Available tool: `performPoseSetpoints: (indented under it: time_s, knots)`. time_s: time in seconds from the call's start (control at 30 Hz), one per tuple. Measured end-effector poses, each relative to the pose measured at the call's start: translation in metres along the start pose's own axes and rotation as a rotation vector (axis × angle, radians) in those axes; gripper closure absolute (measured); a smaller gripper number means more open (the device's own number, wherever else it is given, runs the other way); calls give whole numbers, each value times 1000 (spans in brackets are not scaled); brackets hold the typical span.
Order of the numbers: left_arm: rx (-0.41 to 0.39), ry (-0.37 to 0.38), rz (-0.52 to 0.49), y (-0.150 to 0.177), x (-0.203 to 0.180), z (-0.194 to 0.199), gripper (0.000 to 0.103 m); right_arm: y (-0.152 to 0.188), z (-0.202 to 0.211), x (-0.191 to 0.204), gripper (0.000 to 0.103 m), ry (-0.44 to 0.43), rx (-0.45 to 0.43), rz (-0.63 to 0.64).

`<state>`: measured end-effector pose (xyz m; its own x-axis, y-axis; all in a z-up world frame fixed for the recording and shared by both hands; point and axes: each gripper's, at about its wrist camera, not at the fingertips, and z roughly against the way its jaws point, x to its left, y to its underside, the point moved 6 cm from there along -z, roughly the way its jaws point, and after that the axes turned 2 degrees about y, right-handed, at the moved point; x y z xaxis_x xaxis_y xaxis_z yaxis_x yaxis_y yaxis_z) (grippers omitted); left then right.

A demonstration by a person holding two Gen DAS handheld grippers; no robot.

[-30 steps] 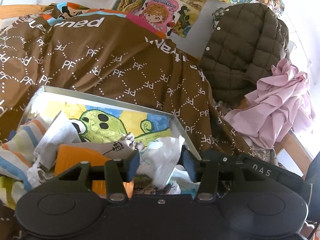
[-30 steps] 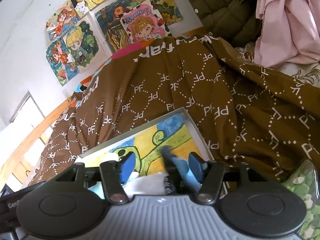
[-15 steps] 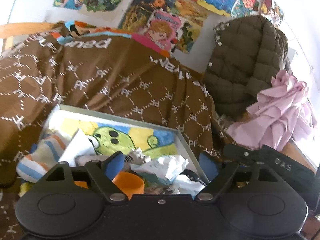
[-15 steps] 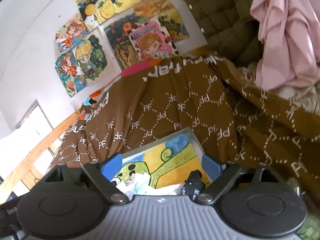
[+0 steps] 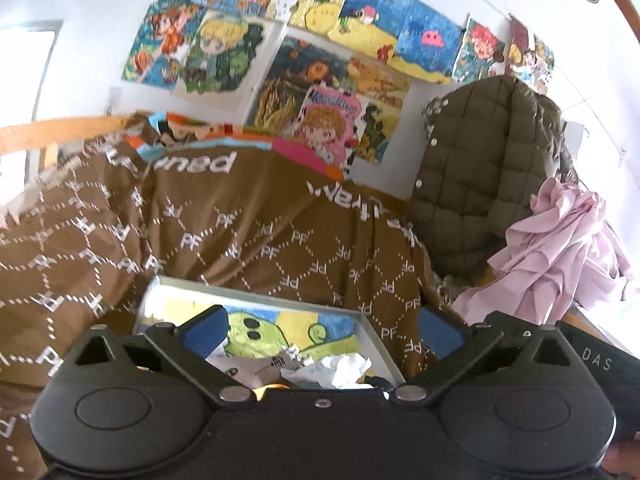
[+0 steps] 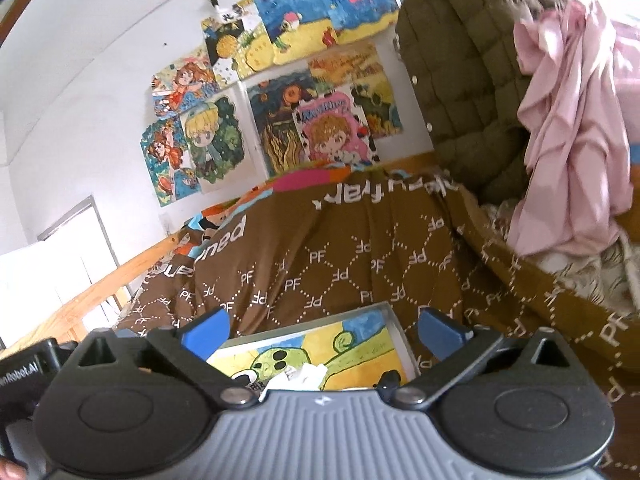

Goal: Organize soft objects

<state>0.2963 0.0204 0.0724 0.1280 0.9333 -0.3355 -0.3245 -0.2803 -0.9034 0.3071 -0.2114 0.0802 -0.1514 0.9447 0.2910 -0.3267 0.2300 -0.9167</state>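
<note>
My left gripper (image 5: 323, 330) and right gripper (image 6: 322, 330) are both opening wide, nothing between the jaws. The soft items (image 5: 320, 368) lie heaped in the tray (image 5: 380, 344) just below and ahead of them, presumably gathered there so they stay together.

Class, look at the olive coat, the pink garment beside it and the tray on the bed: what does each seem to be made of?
Olive coat: padded synthetic fabric, probably; quilted squares, matt, pale snap buttons.
Pink garment: thin woven cloth, perhaps cotton; sharp crumpled folds, no shine.
Tray: rim looks like thin metal or plastic, pale grey and smooth; its printed cartoon base could be card. Cannot tell more.
</note>
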Motion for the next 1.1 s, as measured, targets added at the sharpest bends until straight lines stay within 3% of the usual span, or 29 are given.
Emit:
performPoseSetpoints:
  time_s: [0.3,0.6,1.1]
  knots:
    - [-54,-31,-62,-6,-8,50,1,2,44,16,0,-1,-38,35]
    - [-71,-53,-42,12,-7,94,1,18,93,33,0,6,-68,68]
    - [-121,-68,-99,36,-10,163,1,47,150,46,0,21,-84,105]
